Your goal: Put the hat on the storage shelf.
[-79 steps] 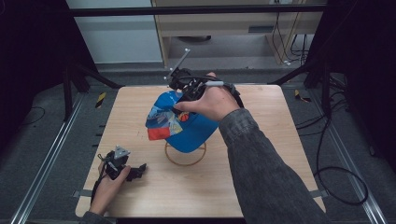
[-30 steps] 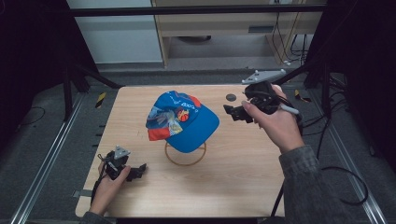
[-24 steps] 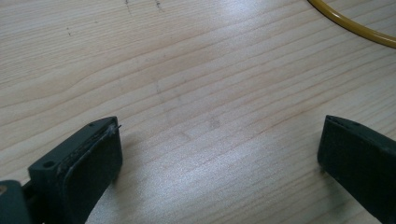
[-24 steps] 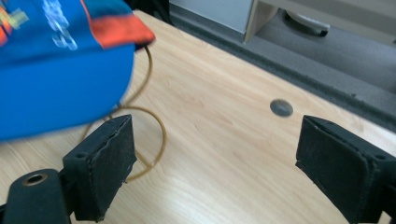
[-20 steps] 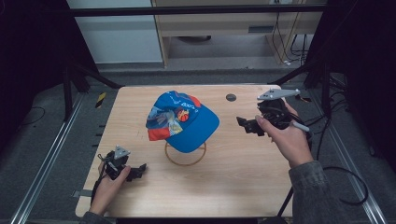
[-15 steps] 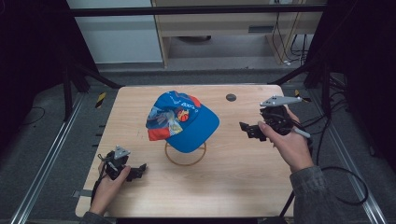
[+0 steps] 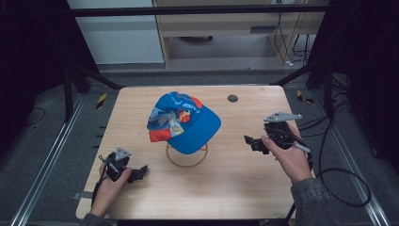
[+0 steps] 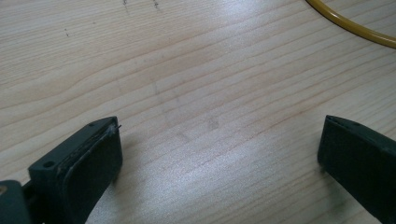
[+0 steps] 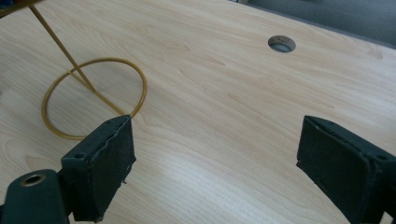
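Blue cap sits atop a yellow wire stand, centre of the high view, on the wooden surface. Right claw at right of centre, well apart from the cap, jaws spread, nothing between them. Left claw at lower left, low over the surface, jaws likewise spread and empty.

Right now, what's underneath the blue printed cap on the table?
The blue printed cap sits on a yellow wire stand whose ring base rests on the wooden table. The stand's top is covered.
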